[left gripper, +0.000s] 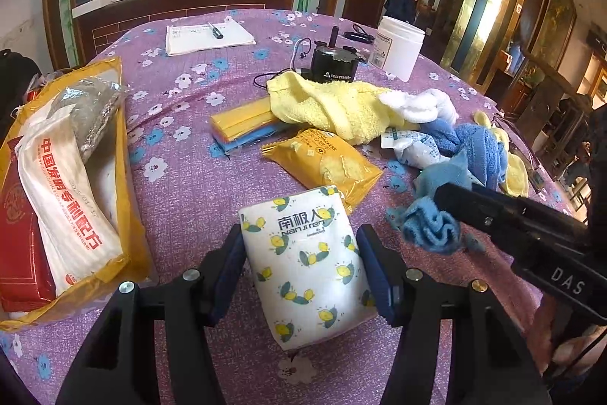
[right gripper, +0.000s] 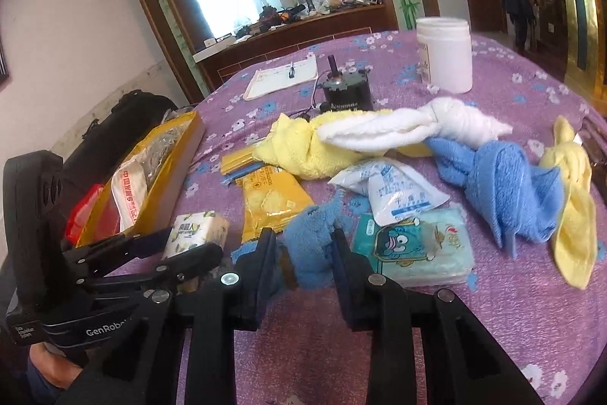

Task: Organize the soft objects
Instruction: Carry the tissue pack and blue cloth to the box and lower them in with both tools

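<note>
Two grippers are working low in their frames: the left gripper [left gripper: 301, 264] is clamping its jaws on a lemon-print tissue pack [left gripper: 303, 268] at lower centre, while the right gripper [right gripper: 303, 253] is squeezing a small blue cloth [right gripper: 307, 238] on the purple floral worktop [right gripper: 493, 310].

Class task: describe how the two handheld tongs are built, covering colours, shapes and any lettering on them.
Both are black plastic. The left tongs have flat dark-blue pads and silver round bolts on angular arms; seen from the right wrist, the body reads "GenRobot". The right tongs match, with silver bolts and white "DAS" lettering on the side.
</note>
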A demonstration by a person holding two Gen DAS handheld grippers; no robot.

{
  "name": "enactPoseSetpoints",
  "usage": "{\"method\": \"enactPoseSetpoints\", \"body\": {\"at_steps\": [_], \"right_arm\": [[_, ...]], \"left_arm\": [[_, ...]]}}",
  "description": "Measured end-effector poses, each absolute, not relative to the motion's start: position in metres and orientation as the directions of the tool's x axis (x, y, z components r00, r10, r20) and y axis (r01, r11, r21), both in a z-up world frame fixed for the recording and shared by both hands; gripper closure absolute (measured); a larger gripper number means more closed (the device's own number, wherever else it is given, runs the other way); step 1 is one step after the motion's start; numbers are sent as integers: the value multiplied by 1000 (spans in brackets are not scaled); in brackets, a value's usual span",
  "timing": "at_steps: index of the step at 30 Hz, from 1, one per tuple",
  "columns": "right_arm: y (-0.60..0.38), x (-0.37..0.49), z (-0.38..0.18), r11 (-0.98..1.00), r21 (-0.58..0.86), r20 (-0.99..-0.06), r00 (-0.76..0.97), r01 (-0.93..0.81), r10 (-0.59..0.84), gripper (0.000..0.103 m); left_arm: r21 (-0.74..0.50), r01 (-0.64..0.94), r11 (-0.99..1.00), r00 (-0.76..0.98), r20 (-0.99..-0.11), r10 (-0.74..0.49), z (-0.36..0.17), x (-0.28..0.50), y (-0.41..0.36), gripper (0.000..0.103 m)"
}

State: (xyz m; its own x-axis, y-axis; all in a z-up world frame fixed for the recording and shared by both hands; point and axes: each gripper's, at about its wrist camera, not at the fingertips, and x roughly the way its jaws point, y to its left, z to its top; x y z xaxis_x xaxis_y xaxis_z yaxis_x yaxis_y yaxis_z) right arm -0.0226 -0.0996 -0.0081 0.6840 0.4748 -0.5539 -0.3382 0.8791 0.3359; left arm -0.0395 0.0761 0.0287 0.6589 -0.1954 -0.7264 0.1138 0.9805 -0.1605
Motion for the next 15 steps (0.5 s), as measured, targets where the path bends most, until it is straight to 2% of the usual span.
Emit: {"method": "enactPoseSetpoints", "body": {"at_steps": [15], "right_arm": [[-103, -21, -10, 871, 361, -550, 679, -333, 487, 72]], "left_arm": [[-174, 107, 979, 681, -705, -200, 33, -44, 79, 45]]}}
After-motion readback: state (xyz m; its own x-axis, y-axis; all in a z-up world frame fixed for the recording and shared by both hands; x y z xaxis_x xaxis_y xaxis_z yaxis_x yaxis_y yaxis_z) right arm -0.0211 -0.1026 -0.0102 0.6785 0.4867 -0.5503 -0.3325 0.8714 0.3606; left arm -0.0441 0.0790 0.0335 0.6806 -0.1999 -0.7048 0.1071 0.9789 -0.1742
